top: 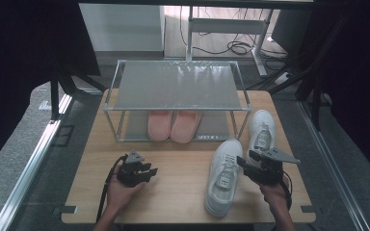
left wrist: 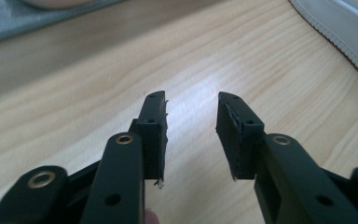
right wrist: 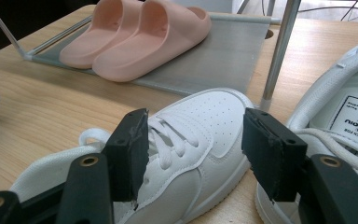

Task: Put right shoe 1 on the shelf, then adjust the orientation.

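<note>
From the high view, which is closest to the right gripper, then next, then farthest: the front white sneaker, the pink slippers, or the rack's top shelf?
1. Front white sneaker, right beside the right gripper.
2. Pink slippers, on the rack's bottom shelf, toward the left.
3. Rack's top shelf, above the slippers, at the table's far side.

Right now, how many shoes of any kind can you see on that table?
4. Two pink slippers sit side by side on the rack's lower shelf; one white sneaker lies before the right gripper, another behind it.

A light wooden table (top: pixel 173 192) fills the frame's centre. At its upper middle stands a metal shoe rack (top: pixel 176 86); 2 white sneakers (top: pixel 224 175) lie lower right.
</note>
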Action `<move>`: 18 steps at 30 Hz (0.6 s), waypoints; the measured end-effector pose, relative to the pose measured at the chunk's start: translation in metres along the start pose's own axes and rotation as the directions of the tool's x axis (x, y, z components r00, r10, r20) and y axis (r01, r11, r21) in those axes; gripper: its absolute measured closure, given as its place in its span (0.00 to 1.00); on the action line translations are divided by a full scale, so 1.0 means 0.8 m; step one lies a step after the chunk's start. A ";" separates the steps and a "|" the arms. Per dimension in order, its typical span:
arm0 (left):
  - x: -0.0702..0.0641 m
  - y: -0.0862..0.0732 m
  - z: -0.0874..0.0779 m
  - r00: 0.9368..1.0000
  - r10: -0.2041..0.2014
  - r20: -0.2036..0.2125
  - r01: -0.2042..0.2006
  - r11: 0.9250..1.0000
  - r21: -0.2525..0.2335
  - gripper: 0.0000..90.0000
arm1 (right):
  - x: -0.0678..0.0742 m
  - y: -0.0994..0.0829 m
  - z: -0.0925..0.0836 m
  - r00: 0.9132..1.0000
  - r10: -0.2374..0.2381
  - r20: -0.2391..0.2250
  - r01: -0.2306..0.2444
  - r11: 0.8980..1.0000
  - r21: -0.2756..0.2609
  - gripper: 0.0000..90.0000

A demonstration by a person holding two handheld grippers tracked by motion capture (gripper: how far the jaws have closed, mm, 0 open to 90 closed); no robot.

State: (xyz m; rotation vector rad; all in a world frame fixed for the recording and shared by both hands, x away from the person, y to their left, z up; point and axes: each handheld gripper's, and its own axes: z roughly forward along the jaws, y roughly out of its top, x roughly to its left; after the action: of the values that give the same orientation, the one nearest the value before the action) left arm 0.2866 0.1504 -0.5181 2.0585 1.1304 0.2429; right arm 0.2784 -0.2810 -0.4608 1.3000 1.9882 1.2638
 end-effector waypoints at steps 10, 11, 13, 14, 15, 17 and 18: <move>0.011 -0.005 -0.007 0.999 -0.026 -0.018 0.026 1.000 -0.012 0.60 | 0.002 0.000 -0.002 1.000 0.000 -0.005 0.000 1.000 -0.006 0.47; 0.011 -0.005 -0.007 0.999 -0.029 -0.017 0.029 0.999 -0.014 0.60 | 0.002 0.000 -0.003 1.000 0.002 -0.006 -0.002 1.000 -0.006 0.47; 0.011 -0.004 -0.007 1.000 -0.020 -0.019 0.020 1.000 -0.015 0.60 | 0.001 -0.001 -0.004 1.000 0.002 -0.005 -0.002 1.000 -0.004 0.49; 0.010 -0.003 -0.007 1.000 -0.022 -0.019 0.022 1.000 -0.014 0.60 | 0.001 -0.001 -0.005 1.000 0.002 -0.003 -0.002 1.000 -0.006 0.50; 0.010 -0.003 -0.006 1.000 -0.021 -0.017 0.021 1.000 -0.014 0.60 | 0.000 -0.002 -0.008 1.000 0.006 -0.002 -0.006 1.000 -0.007 0.52; 0.011 -0.003 -0.006 1.000 -0.014 -0.016 0.013 1.000 -0.011 0.60 | 0.000 -0.002 -0.009 1.000 0.006 -0.004 -0.006 1.000 -0.007 0.53; 0.011 -0.002 -0.006 1.000 -0.017 -0.019 0.017 1.000 -0.013 0.60 | 0.000 -0.002 -0.010 1.000 0.006 -0.005 -0.006 1.000 -0.007 0.55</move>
State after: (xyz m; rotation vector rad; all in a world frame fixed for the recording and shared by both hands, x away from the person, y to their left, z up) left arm 0.2885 0.1606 -0.5180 2.0388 1.1544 0.2609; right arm 0.2716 -0.2848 -0.4583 1.3019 1.9822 1.2769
